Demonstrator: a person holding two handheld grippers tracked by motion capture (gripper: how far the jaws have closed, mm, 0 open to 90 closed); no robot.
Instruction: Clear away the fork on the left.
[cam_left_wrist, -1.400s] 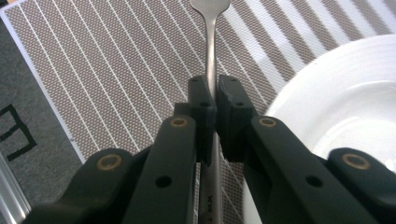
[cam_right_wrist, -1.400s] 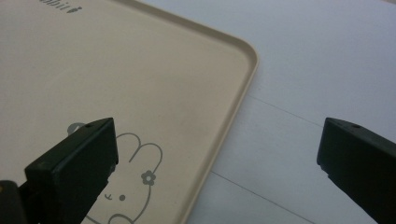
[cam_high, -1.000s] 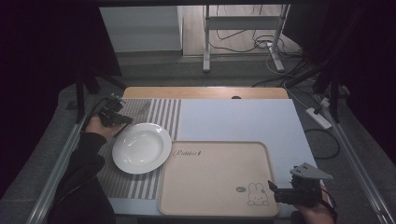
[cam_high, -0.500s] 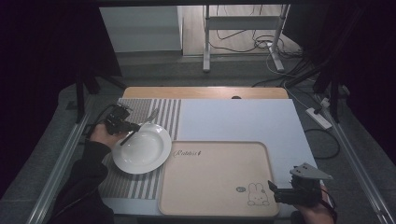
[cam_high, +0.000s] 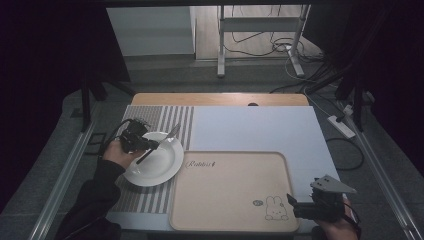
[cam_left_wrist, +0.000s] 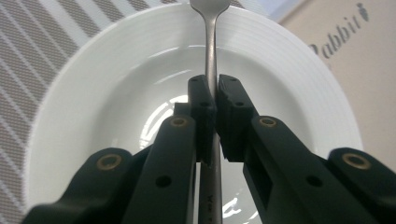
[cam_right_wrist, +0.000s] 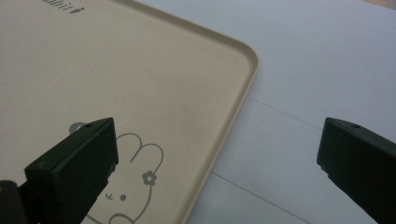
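Left gripper view shows the fork (cam_left_wrist: 211, 42) clamped by its handle in the left gripper (cam_left_wrist: 212, 100), above the white plate (cam_left_wrist: 84, 93) on the striped mat (cam_high: 150, 197). I judge the carrying step is in hand; next comes a gentle lowering. The right gripper (cam_right_wrist: 217, 154) has jaws wide apart, over the tray (cam_right_wrist: 201, 74) corner.

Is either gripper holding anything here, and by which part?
The left gripper is shut on a metal fork, pinching its handle partway along, over the white plate. The right gripper is open and holds nothing.
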